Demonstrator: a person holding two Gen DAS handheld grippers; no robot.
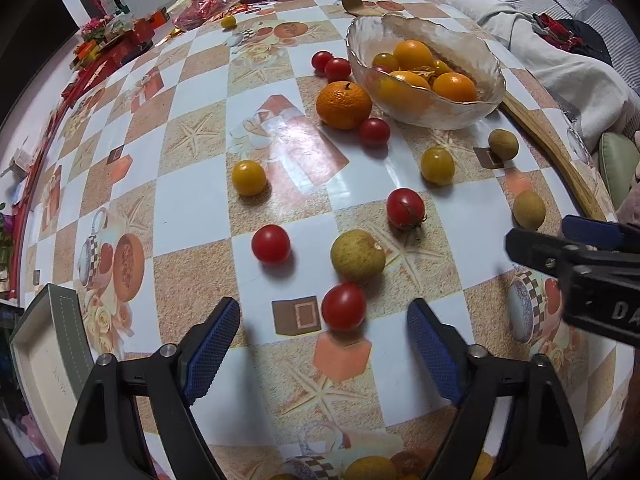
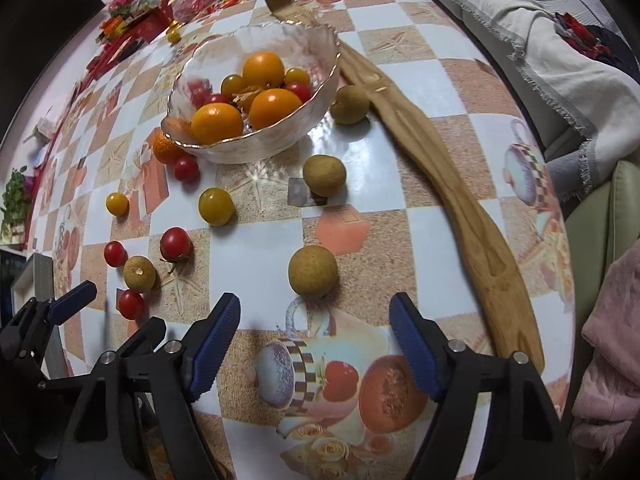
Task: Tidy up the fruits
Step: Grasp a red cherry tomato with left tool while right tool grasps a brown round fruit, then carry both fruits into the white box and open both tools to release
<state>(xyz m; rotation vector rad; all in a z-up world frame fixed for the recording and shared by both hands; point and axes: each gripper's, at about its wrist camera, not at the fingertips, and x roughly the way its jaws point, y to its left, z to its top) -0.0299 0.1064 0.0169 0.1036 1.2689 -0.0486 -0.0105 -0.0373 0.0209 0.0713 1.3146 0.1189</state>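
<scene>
Both pairs of blue-padded fingers point(image 1: 216, 344) stand apart over the checked tablecloth point(image 1: 192, 216) with nothing pressed between them. Starting at my left: the left gripper point(image 1: 324, 344) hangs over a red cherry tomato point(image 1: 343, 306), which sits between and just ahead of its tips, not touched by either pad. Just beyond it lies a tan longan point(image 1: 357, 255) with a chipped shell, with more red and yellow tomatoes scattered farther out. Moving right, the glass bowl point(image 2: 320, 80) already holds oranges and a few small tomatoes, while a large mandarin point(image 1: 344, 105) rests against its near left side. Farther right, my right gripper point(image 2: 316, 340) hovers with another longan point(image 2: 313, 270) just ahead of its open tips, and a long wooden spoon point(image 2: 460, 208) curves along the table's right edge beside a grey blanket point(image 2: 540, 40). I judge both hands are lining up picks, with most fruit not yet sorted. My worry is the round fruit on this glossy cloth: if one pad lands first, the tomato or longan will likely roll away, perhaps into its neighbours. Squeezing the tomato too hard could split it. The two grippers are also close together, so closing on both fruits at once risks a knock between them.
</scene>
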